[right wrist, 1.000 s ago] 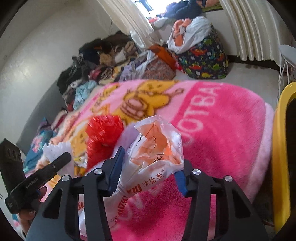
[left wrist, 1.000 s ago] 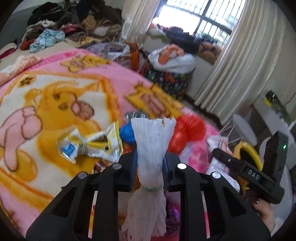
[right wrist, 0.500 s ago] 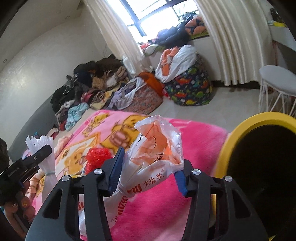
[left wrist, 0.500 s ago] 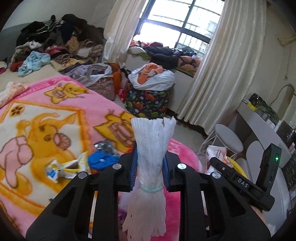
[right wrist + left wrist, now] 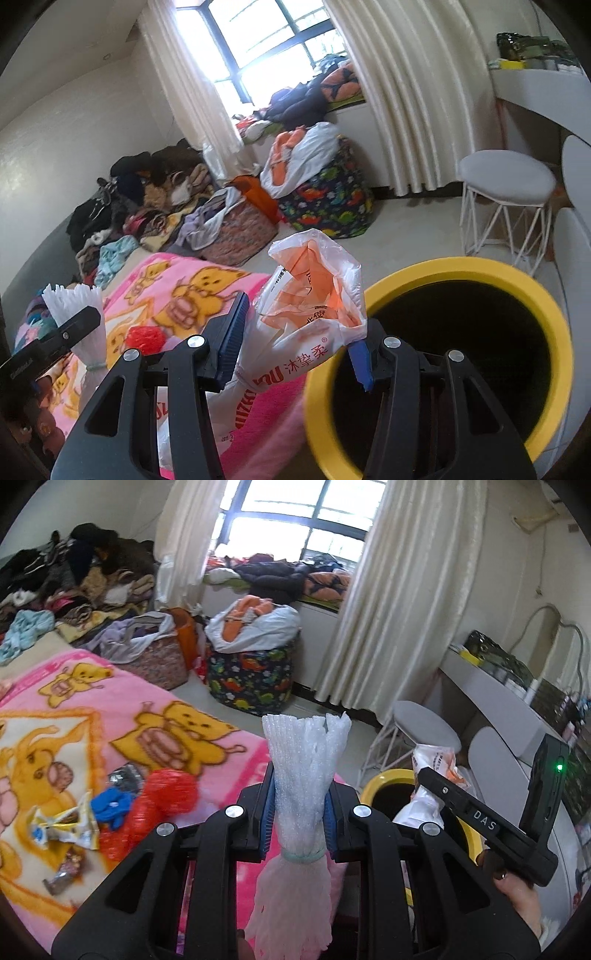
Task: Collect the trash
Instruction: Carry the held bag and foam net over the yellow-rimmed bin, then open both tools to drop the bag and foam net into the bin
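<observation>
Left fingers (image 5: 299,805) clamped on ribbed white foam netting (image 5: 304,775), right fingers (image 5: 295,347) on crinkled plastic bag (image 5: 314,295).

Left claw (image 5: 298,805) pinches white foam netting (image 5: 303,775) upright above pink blanket (image 5: 122,709).

We see a white foam net (image 5: 303,782) with a pale green band, a white bag (image 5: 314,325) printed orange and red, a yellow-rimmed bin (image 5: 517,280) with black inside, a pink blanket (image 5: 92,709) with yellow bears, and blue gripper pads (image 5: 231,339).
</observation>
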`<state>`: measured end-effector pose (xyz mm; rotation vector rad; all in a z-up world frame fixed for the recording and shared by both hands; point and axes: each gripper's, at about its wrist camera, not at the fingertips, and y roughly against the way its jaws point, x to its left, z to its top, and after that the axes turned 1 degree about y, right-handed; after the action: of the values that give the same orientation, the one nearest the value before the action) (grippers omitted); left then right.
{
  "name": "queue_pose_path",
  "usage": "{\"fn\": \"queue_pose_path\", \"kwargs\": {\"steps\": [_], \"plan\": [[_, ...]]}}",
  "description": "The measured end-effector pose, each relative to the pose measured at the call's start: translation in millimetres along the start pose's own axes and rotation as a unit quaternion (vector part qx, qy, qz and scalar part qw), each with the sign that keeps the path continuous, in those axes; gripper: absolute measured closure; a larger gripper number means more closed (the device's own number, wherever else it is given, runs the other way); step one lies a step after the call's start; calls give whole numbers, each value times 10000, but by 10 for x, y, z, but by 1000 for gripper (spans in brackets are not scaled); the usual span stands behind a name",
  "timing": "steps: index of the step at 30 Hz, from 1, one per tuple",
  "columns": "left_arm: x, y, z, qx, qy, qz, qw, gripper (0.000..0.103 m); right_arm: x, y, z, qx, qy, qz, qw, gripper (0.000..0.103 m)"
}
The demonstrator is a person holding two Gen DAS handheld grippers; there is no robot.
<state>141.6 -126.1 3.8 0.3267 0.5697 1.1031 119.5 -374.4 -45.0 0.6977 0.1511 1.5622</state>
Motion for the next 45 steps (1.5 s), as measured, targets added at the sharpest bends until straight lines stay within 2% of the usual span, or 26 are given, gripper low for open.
{"fn": "queue_pose_path", "kwargs": {"steps": [9, 22, 28, 38, 45], "plan": [[-423, -200, -56, 107, -293, -254, 9992, 87, -305, 119, 72, -138, -190, -339, 9991, 55], [-818, -519, -135, 309, -577, -603, 9960, 87, -688, 227, 45, -174, -433, -874, 9951, 55], [-1003, -687, -162, 378, -691, -798, 9937, 87, -859, 244, 0, -80, -446, -1215, 9916, 55], [-1258, -1039, -263, 670, -817, -1055, 9888, 87, -1163, 202, -84, 185, -559, -1547, 9862, 55], [-1338, -1272, -361, 897, -868, -1151, 9855, 86, -1285, 192, -113, 259, -719, -1656, 9832, 48]]}}
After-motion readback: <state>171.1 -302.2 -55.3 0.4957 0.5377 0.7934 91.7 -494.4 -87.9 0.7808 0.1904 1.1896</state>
